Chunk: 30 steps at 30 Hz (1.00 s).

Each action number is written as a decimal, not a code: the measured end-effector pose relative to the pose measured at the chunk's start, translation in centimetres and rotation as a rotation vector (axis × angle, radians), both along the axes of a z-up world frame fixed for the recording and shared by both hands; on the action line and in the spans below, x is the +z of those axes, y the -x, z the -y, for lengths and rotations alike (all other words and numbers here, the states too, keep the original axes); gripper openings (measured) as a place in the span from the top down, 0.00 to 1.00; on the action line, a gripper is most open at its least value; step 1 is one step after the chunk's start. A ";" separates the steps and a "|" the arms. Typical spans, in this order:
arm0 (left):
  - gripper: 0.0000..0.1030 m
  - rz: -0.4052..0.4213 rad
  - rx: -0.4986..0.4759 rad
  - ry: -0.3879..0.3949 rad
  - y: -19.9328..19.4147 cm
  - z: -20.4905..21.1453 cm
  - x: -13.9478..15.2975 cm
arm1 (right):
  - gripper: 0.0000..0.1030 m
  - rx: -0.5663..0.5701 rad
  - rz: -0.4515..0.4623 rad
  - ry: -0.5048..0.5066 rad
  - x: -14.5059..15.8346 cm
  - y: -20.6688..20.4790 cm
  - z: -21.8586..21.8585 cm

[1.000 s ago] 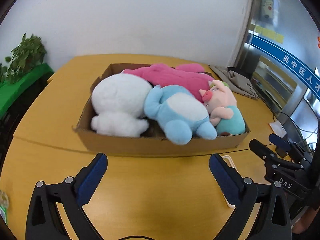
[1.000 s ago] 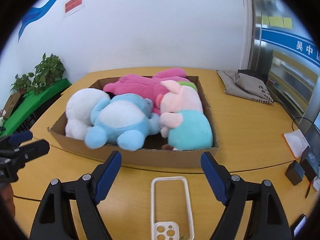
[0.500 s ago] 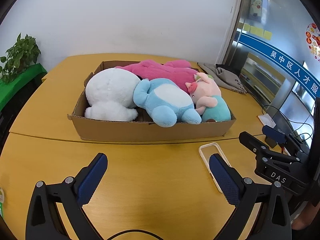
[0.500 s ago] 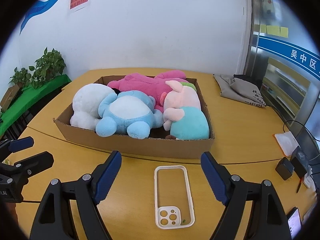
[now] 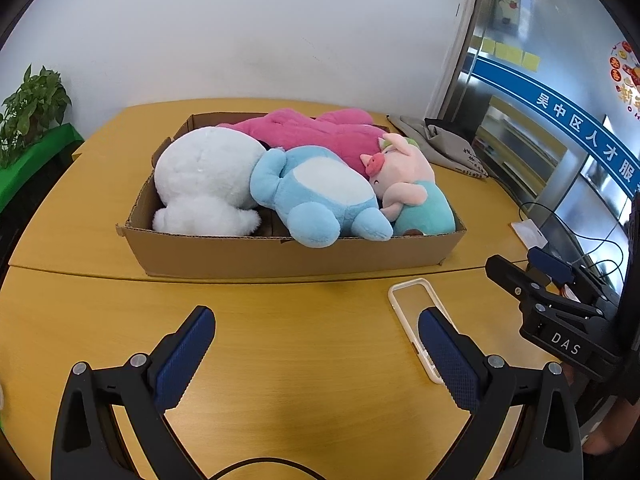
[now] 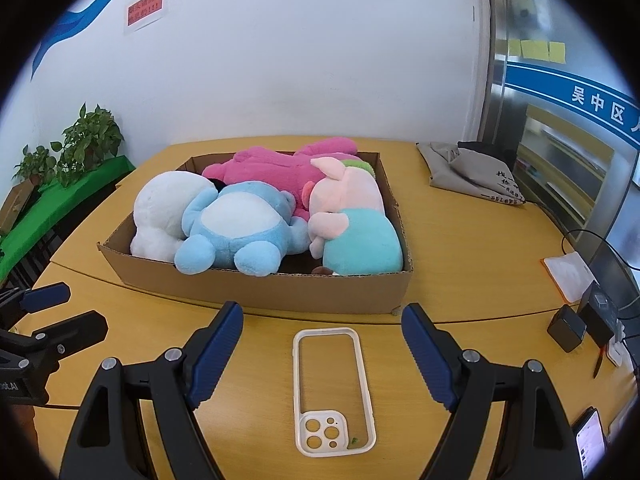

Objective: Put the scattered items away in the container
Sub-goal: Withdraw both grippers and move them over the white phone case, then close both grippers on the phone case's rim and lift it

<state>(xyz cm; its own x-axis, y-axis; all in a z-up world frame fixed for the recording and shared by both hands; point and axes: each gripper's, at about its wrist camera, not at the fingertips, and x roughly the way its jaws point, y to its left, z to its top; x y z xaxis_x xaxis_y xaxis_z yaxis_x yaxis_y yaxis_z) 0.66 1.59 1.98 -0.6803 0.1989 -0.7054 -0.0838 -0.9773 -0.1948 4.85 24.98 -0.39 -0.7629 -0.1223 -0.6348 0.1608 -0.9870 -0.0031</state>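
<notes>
A shallow cardboard box (image 5: 280, 258) (image 6: 256, 290) stands on the yellow table. In it lie a white plush (image 5: 204, 176) (image 6: 160, 208), a blue plush (image 5: 316, 192) (image 6: 240, 224), a pink plush (image 5: 316, 128) (image 6: 276, 168) and a pig plush in teal (image 5: 412, 188) (image 6: 352, 224). My left gripper (image 5: 316, 344) is open and empty, a good way in front of the box. My right gripper (image 6: 322, 340) is open and empty, above a clear phone case (image 6: 332, 388) (image 5: 416, 312) that lies flat on the table before the box.
A grey cloth bag (image 6: 468, 176) (image 5: 444, 148) lies at the back right. A paper note (image 6: 568, 272), a black adapter (image 6: 566, 332), cables and a phone (image 6: 592, 440) sit at the right edge. Green plants (image 6: 80, 144) stand beyond the table's left side.
Both grippers have pulled back from the box, which looks smaller and farther. The phone case has come fully into the right wrist view. Both stay open.
</notes>
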 end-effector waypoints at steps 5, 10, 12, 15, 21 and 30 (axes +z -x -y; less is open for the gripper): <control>0.00 0.034 -0.057 0.005 1.0 -1.5 -1.0 | 0.21 -0.041 0.018 0.023 -1.1 -0.4 -3.3; 0.00 0.112 -0.165 0.004 3.6 -4.2 -3.4 | 0.21 -0.060 0.138 0.049 -5.2 -0.8 -7.3; 0.02 0.157 -0.204 -0.014 5.2 -5.6 -4.8 | 0.22 -0.059 0.193 0.033 -7.2 -0.7 -7.5; 0.08 0.217 -0.249 -0.017 7.8 -7.8 -7.0 | 0.23 -0.045 0.260 0.017 -10.1 -0.5 -7.3; 0.36 0.335 -0.281 0.021 12.2 -11.1 -11.2 | 0.53 -0.021 0.311 -0.005 -13.5 0.7 -6.1; 0.84 0.345 -0.360 0.102 11.8 -12.1 -11.7 | 0.93 0.215 0.305 -0.008 -13.7 -0.8 -4.0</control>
